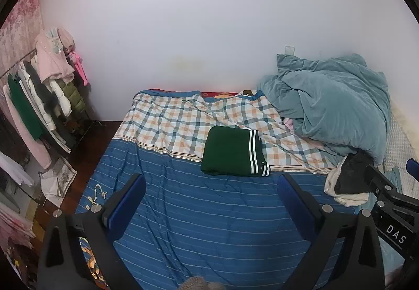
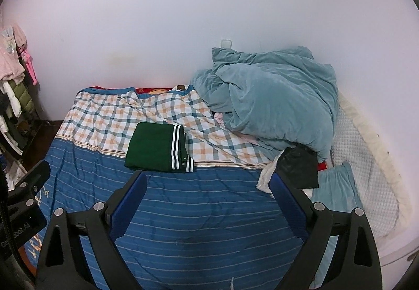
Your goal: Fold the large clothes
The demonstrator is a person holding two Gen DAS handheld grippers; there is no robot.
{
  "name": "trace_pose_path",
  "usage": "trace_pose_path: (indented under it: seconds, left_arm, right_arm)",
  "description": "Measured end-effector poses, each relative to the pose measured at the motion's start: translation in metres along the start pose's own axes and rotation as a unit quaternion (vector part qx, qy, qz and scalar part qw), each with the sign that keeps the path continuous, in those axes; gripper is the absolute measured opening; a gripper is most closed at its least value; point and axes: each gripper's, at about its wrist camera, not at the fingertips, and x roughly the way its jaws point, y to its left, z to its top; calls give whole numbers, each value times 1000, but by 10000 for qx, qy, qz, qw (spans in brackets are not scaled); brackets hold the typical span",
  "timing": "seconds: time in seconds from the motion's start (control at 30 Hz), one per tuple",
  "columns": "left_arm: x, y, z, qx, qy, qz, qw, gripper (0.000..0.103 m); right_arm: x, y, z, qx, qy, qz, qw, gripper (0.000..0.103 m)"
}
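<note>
On the bed (image 1: 183, 224), the folded green garment (image 1: 233, 151) lies at about 12 o'clock from both tools, across the line where the blue striped sheet meets the checked part. Each pair of jaws stands wide apart and holds nothing: the left gripper (image 1: 209, 190) and the right gripper (image 2: 208, 185) hover above the striped sheet, short of the garment. At 2 o'clock a teal quilt (image 2: 275, 106) is heaped against the wall, with a dark cloth (image 2: 298, 167) below it.

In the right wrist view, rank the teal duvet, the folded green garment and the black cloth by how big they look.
1. Teal duvet
2. Folded green garment
3. Black cloth, partly hidden, so its true size is uncertain.
</note>
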Motion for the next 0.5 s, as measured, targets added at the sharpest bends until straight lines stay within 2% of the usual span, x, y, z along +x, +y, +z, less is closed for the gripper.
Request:
trace_pose_path:
  seconds: [0.5]
  left_arm:
    - [-6, 1, 0, -26, -38, 81, 10000, 102]
  right_arm:
    - [1, 1, 2, -33, -11, 118, 9999, 97]
